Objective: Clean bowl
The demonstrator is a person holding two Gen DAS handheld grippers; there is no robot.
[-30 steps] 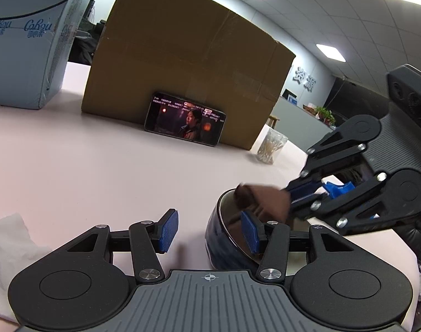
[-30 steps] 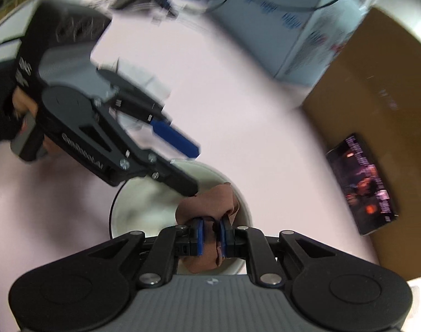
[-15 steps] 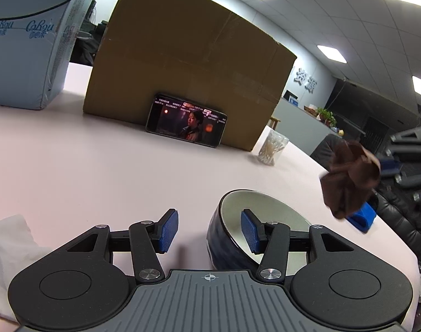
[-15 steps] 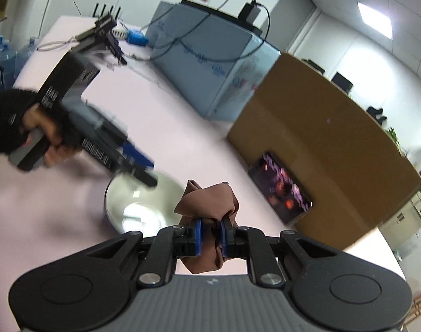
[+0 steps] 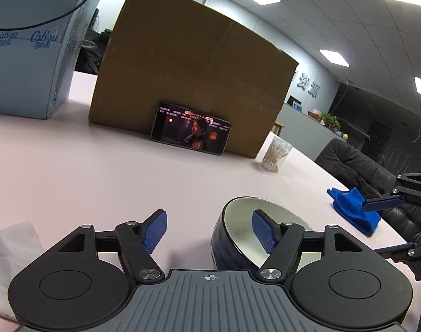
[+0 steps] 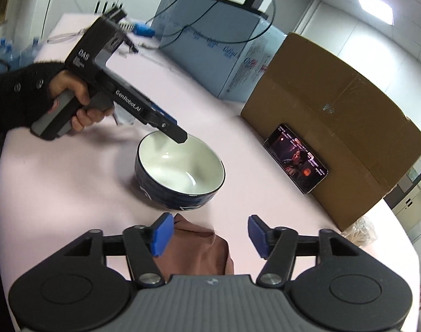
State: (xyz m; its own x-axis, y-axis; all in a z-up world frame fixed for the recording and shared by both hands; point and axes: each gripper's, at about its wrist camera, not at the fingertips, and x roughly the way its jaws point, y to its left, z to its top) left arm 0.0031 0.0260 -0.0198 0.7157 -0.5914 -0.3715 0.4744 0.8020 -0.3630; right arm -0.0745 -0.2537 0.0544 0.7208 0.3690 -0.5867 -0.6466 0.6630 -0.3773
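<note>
Half a second ago the right gripper (image 6: 209, 233) was pinching the crumpled brown cloth (image 6: 195, 247) in the air above the desk; 1 second ago that cloth was inside the bowl. Its jaws have just been opening, and they now stand wide apart with the cloth lying loose on the pale pink desk (image 6: 72, 182) between them, closer to the left blue pad and pressed by neither. The left gripper (image 5: 209, 228) has hardly moved, but its jaws have also just been opening: earlier its right pad sat against the bowl's rim, and now the gap is wider.

The round bowl, dark blue outside and white inside (image 6: 180, 170), stands upright on the desk, well in from its edges. In the right wrist view it sits just ahead of the open right jaws and just beyond the cloth, not touching either that I can tell. In the left wrist view its near wall lies between the left gripper's 2 pads, with the right pad (image 5: 264, 231) hanging over the white interior and the left pad outside, apart from the wall. The left jaws are open and grip nothing.

A hand in a black sleeve (image 6: 72, 99) holds the left gripper's handle.
</note>
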